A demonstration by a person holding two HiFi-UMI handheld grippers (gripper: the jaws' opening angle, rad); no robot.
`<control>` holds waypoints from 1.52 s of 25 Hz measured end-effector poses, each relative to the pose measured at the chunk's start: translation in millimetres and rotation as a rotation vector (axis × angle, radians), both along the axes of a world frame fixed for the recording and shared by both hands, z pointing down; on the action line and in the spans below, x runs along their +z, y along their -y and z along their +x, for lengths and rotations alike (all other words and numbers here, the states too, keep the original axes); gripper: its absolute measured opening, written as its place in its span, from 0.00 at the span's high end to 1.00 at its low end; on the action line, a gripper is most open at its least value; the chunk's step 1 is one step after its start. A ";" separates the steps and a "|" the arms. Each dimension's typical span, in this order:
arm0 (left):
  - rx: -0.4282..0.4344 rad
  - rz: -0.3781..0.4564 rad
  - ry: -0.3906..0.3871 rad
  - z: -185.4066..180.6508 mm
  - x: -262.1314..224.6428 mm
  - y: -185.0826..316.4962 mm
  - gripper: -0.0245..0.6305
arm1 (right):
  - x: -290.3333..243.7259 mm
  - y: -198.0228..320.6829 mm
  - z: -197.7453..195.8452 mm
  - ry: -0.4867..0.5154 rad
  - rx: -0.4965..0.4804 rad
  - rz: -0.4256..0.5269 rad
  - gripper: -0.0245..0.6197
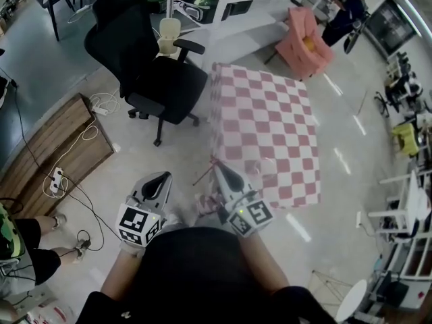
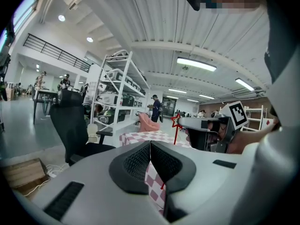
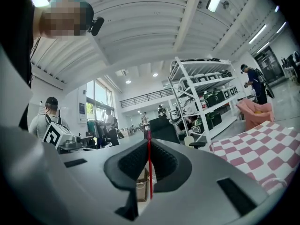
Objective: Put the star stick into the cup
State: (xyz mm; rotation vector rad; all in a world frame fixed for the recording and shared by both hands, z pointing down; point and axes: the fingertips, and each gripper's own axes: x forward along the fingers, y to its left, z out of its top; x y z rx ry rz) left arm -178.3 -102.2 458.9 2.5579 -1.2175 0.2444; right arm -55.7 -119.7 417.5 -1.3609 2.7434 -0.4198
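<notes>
A thin red star stick [image 3: 149, 168] stands upright between my right gripper's [image 3: 149, 146] pads, which are shut on it. From the left gripper view its star [image 2: 176, 121] tops the stick in front of the right gripper [image 2: 211, 130]. From the head view the stick [image 1: 204, 173] slants down-left from the right gripper [image 1: 217, 167], at the near corner of the checkered table [image 1: 263, 127]. My left gripper [image 1: 162, 179] is beside it on the left, shut and holding nothing [image 2: 150, 146]. I can make out no cup in any view.
A black office chair [image 1: 152, 73] stands left of the table. A wooden board [image 1: 54, 147] with a power strip and cables lies on the floor at the left. Behind the table is a pink armchair [image 1: 304, 42]. A person's legs [image 1: 34, 248] show at lower left.
</notes>
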 end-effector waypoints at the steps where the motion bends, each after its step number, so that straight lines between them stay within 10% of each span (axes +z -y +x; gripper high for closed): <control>1: 0.009 -0.002 0.003 5.6 0.4 2.8 0.90 | -2.3 3.0 8.9 0.003 0.014 0.004 0.92; 20: 0.235 -0.074 0.079 178.1 22.0 59.7 0.90 | -13.9 40.5 258.2 0.135 0.395 0.027 0.92; 38: 0.260 -0.142 0.171 242.4 54.8 61.3 0.90 | 62.8 38.9 327.8 0.118 0.408 -0.057 0.92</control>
